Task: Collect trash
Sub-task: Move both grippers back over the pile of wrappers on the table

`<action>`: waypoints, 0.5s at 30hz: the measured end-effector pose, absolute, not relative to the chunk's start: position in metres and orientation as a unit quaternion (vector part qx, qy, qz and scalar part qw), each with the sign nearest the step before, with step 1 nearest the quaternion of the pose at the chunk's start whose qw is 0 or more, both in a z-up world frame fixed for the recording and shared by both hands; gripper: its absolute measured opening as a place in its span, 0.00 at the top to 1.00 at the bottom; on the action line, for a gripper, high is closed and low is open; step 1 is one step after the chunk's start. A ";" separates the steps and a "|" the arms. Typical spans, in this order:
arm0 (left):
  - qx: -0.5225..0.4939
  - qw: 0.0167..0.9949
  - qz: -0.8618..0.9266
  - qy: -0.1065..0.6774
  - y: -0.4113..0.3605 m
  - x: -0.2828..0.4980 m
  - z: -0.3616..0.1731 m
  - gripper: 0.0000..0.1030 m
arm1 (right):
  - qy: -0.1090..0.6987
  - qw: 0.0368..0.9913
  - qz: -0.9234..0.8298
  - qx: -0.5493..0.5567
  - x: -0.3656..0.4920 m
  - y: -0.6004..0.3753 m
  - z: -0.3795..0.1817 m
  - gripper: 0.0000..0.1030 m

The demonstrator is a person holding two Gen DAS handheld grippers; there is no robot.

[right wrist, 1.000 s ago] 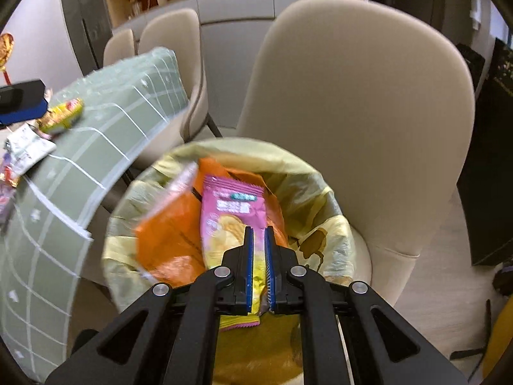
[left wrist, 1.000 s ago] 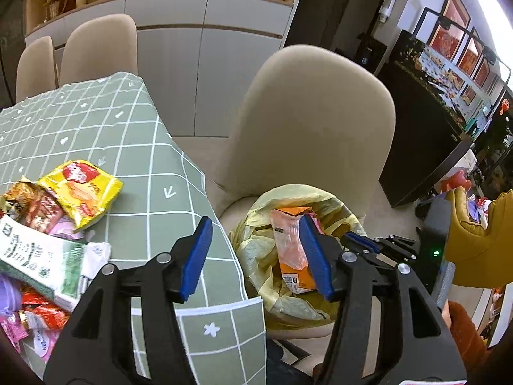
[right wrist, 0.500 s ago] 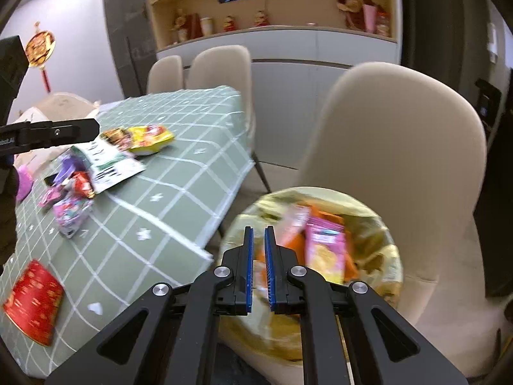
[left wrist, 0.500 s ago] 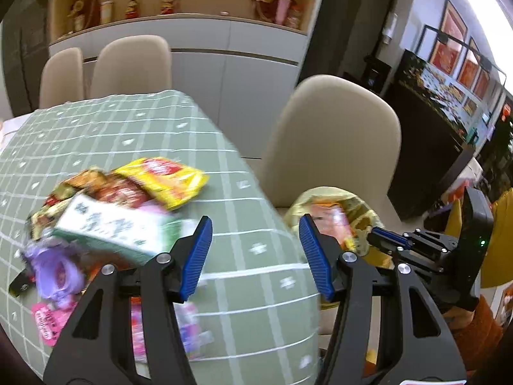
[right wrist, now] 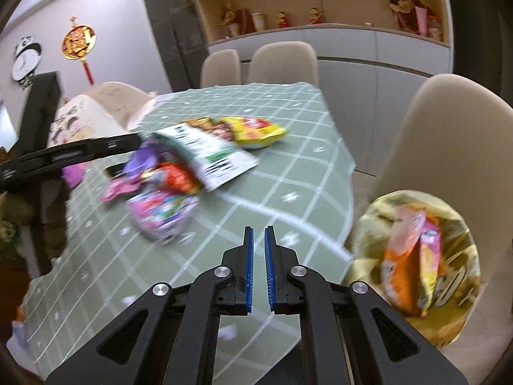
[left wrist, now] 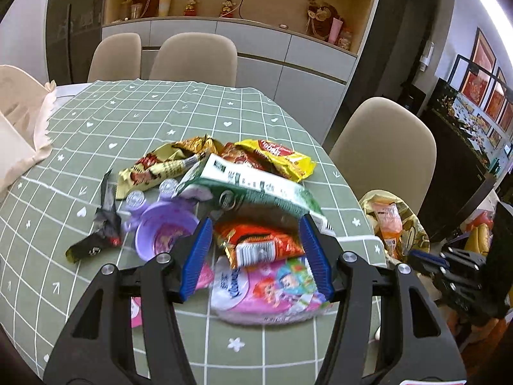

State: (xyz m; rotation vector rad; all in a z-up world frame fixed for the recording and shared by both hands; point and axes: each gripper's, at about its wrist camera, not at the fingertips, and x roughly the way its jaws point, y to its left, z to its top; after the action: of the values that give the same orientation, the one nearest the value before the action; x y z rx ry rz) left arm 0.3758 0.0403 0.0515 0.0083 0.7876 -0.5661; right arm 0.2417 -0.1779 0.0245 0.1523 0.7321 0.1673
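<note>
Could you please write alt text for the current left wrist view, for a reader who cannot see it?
The open left gripper hovers over a red snack wrapper in a pile of wrappers on a green checked tablecloth. A yellow-lined trash bin holding wrappers stands at the table's right edge, beside a beige chair.
</note>
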 end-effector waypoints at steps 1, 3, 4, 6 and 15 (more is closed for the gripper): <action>0.002 0.884 -0.273 0.379 0.042 0.373 0.050 0.48 | 0.354 0.929 0.082 0.069 0.232 -0.172 0.026 0.91; -0.004 0.883 -0.275 0.381 0.043 0.370 0.047 0.48 | 0.347 0.931 0.078 0.081 0.216 -0.166 0.024 0.91; -0.007 0.881 -0.278 0.382 0.043 0.367 0.045 0.48 | 0.350 0.928 0.085 0.093 0.212 -0.162 0.016 0.89; -0.010 0.879 -0.282 0.384 0.043 0.364 0.044 0.48 | 0.363 0.923 0.094 0.085 0.217 -0.153 0.004 0.89; -0.014 0.878 -0.290 0.380 0.057 0.336 0.047 0.47 | 0.344 0.932 0.093 0.061 0.225 -0.142 0.004 0.89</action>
State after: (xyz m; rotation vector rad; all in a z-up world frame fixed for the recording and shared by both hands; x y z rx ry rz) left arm 0.3359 0.0566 0.0466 -0.0285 0.7919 -0.6047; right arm 0.2245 -0.1419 0.0035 0.1251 0.7030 0.1908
